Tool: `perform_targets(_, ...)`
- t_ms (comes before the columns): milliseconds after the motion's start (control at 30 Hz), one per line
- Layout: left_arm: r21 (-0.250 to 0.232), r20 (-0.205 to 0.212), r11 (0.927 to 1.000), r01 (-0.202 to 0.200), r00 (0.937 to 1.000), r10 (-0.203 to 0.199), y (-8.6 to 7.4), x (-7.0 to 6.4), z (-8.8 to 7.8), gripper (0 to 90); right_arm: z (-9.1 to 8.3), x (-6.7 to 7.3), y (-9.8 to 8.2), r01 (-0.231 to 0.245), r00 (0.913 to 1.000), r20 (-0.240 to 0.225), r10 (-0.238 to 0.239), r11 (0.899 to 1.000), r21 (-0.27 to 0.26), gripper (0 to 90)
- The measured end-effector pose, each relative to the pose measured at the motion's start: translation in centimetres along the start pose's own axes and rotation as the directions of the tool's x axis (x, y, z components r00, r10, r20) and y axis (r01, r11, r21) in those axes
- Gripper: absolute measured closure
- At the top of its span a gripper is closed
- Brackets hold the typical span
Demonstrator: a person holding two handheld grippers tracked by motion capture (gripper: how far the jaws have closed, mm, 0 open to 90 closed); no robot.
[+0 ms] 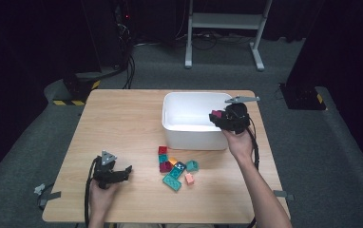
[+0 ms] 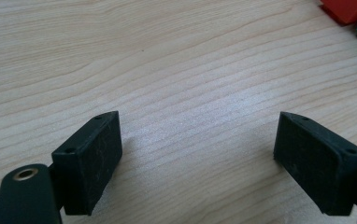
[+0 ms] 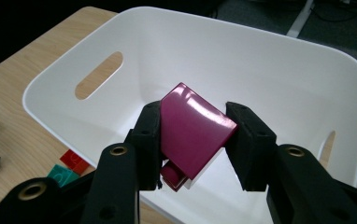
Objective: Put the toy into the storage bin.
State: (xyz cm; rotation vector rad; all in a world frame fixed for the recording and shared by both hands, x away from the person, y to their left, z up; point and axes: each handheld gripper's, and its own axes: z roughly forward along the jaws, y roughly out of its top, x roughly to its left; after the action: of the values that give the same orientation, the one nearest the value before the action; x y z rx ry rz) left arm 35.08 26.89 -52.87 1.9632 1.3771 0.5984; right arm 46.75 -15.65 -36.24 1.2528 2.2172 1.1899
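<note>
1. Wooden desk (image 1: 122, 123) carries everything you are working with; its pale grain runs under both of your hands.
2. Your white bin (image 1: 189, 124) stands on the far right part of the desk, a slot handle cut into each end wall.
3. Your right gripper (image 3: 193, 140) hangs over the bin's right end, jaws clenched on the magenta block (image 3: 193, 135), which sits tilted between the pads above the bin's floor. In the high view that block (image 1: 216, 114) shows at the gripper's left tip, over the bin.
4. Your left gripper (image 1: 125, 170) rests at the near left of the desk, well apart from the bin. Its jaws stand spread wide with bare wood between them, grasping nothing, as the left gripper view (image 2: 197, 154) shows.
5. Loose blocks lie in a cluster just near of the bin: a red block (image 1: 162, 150) farthest, a teal flat block (image 1: 172, 182) nearest, a teal block (image 1: 192, 166) at the right, and a small orange block (image 1: 189, 178) beside it.
</note>
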Motion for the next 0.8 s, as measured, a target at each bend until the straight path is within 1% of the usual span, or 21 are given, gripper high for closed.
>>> perform_targets(33, 0.0, 0.0, 1.0, 0.0, 1.0, 0.0, 0.0, 0.0, 0.0, 15.4, 0.0, 0.0, 0.0, 0.0, 1.0, 0.0, 0.0, 1.0, 0.0, 58.7)
perform_targets(133, 0.0, -0.001, 1.0, 0.0, 1.0, 0.0, 0.0, 0.0, 0.0, 15.4, 1.1, -0.2, 0.2, 0.0, 0.9999, 0.017, 0.0, 1.0, 0.024, 58.6)
perform_targets(267, -0.001, -0.001, 1.0, 0.001, 1.0, -0.001, 0.0, 0.0, 0.0, 15.5, 1.7, -0.4, 0.3, -0.006, 0.9995, 0.031, 0.004, 0.999, 0.038, 58.3)
perform_targets(300, 0.0, -0.002, 1.0, 0.001, 1.0, -0.001, 0.0, 0.0, 0.0, 15.4, 1.9, -0.5, 0.3, -0.007, 0.9993, 0.038, 0.005, 0.999, 0.044, 57.4)
perform_targets(333, -0.001, -0.001, 1.0, 0.001, 1.0, -0.001, 0.0, 0.0, 0.0, 15.5, 2.3, -0.6, 0.4, -0.013, 0.9991, 0.042, 0.011, 0.998, 0.058, 53.9)
perform_targets(433, -0.001, -0.001, 1.0, 0.001, 1.0, -0.001, 0.0, 0.0, 0.0, 15.4, 2.5, -0.6, 0.3, -0.015, 0.9988, 0.048, 0.012, 0.998, 0.061, 51.7)
perform_targets(467, 0.0, -0.002, 1.0, 0.0, 1.0, 0.0, 0.0, 0.0, 0.0, 15.4, 2.7, -0.6, 0.1, -0.009, 0.9987, 0.05, 0.006, 0.998, 0.068, 49.9)
perform_targets(533, 0.0, -0.001, 1.0, 0.0, 1.0, 0.0, 0.0, 0.0, 0.0, 15.4, 2.6, -0.5, -0.2, -0.008, 0.9986, 0.053, 0.004, 0.998, 0.062, 48.3)
perform_targets(633, 0.0, -0.001, 1.0, 0.001, 1.0, -0.001, 0.0, 0.0, 0.0, 15.4, 2.3, -0.5, -0.4, -0.009, 0.999, 0.045, 0.007, 0.999, 0.05, 46.4)
perform_targets(800, 0.0, -0.001, 1.0, 0.001, 1.0, -0.001, 0.0, 0.0, 0.0, 15.4, 1.2, -0.3, -0.4, -0.005, 0.9997, 0.023, 0.004, 1.0, 0.019, 44.5)
